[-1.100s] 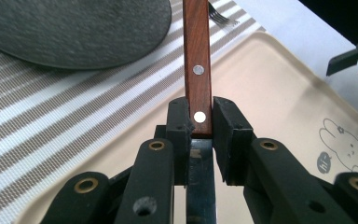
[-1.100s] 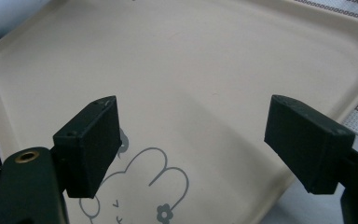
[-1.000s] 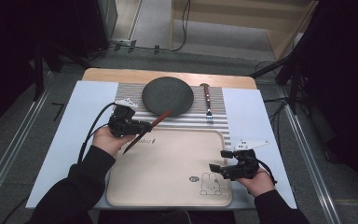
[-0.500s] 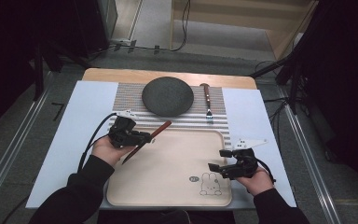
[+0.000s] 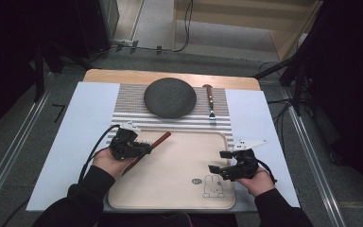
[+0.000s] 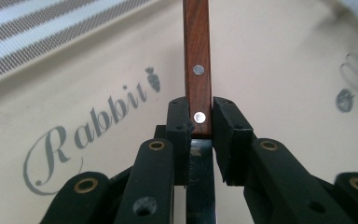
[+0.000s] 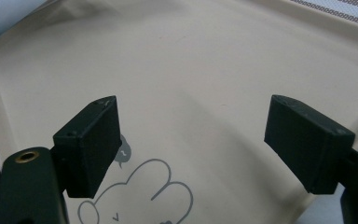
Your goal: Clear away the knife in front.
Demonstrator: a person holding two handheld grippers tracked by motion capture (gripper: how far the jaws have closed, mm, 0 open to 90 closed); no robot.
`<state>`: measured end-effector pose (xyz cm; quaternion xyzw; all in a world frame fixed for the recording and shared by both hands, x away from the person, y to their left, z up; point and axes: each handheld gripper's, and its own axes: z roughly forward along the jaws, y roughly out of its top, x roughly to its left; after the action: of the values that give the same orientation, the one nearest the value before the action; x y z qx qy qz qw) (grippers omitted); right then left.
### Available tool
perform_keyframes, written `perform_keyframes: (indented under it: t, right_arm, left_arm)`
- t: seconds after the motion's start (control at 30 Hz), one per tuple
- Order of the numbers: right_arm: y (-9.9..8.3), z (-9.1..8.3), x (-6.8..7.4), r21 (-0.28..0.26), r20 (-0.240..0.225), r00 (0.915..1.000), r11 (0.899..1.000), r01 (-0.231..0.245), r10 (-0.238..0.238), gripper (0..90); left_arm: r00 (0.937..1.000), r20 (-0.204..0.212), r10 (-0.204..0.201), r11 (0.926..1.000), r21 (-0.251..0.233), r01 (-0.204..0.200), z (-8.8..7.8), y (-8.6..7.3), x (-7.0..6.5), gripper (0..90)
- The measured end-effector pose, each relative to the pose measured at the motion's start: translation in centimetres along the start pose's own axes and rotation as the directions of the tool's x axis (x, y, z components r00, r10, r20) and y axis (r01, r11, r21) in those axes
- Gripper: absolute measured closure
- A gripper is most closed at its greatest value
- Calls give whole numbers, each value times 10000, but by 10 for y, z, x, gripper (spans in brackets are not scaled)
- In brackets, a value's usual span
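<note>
My right gripper (image 5: 217,161) hovers low over the near right part of the beige tray (image 5: 179,198), jaws spread wide with nothing between them, just where it was a second ago. My left gripper (image 5: 144,147) pinches the wooden-handled knife (image 6: 198,70) near the end of the handle, where it meets the blade. Since the earlier picture I've brought it down and nearer to me, so the knife now lies low over the tray's left side. Beyond lie the striped mat (image 5: 132,109), the dark plate (image 5: 170,97) and a second utensil (image 5: 210,101).
</note>
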<state>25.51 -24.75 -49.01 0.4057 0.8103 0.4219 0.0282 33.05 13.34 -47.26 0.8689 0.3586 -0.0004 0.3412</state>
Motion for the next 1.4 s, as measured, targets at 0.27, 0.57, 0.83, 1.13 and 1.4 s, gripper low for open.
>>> perform_keyframes:
  t: [0.27,0.57,0.83,1.13,1.4]
  right_arm:
    - [0,1,0,54,-3,10000,10000,-2,2,167]
    - [0,1,0,93,-13,10000,9999,42,-42,167]
    - [0,1,0,50,-7,10000,10000,11,-11,167]
    - [-5,-4,0,39,122,9999,9999,-120,119,167]
    - [-12,-10,0,-45,283,9993,9997,-252,254,167]
  left_arm:
    - [10000,9,-11,9989,458,10,11,-4,2,774]
    - [9992,353,189,9991,368,-202,13,-6,6,577]
    - [9982,249,541,9982,-278,-534,10,0,9,393]
    - [9959,408,804,9958,-478,-785,15,14,1,384]
    - [9909,657,1172,9917,-601,-1133,26,28,-9,384]
